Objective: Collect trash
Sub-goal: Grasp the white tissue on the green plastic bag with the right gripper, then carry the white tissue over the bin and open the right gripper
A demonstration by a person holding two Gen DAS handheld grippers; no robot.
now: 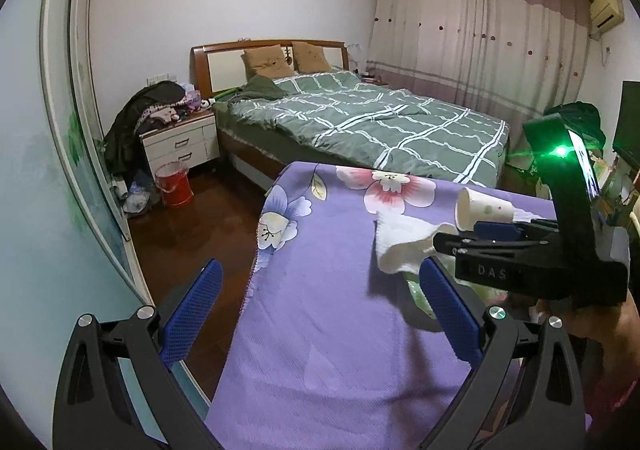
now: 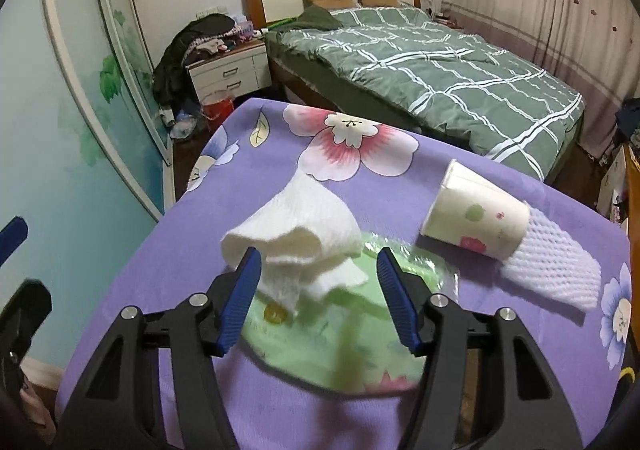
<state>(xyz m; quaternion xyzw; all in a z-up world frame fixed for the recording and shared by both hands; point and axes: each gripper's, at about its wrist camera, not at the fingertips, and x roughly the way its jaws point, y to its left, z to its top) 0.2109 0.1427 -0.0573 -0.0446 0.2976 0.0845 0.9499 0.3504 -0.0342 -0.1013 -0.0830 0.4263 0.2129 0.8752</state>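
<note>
White crumpled paper tissue [image 2: 298, 228] lies on a green plastic wrapper [image 2: 340, 334] atop the purple flowered cloth [image 2: 400, 186], with a tipped floral paper cup [image 2: 476, 216] and white foam netting [image 2: 554, 264] beside it. The right gripper [image 2: 318, 290] angles down over the tissue, jaws partly spread to either side and gripping nothing, seemingly lined up to pinch it. The left gripper [image 1: 316, 310] hovers wide open and empty, probably waiting its turn.

The left wrist view is taken from the table's [image 1: 320, 330] near left edge, angled down toward the bed [image 1: 360, 118]. The right wrist view is set closer over the tissue [image 2: 296, 226]. Table, paper cup [image 2: 476, 218] and bed are shared.
</note>
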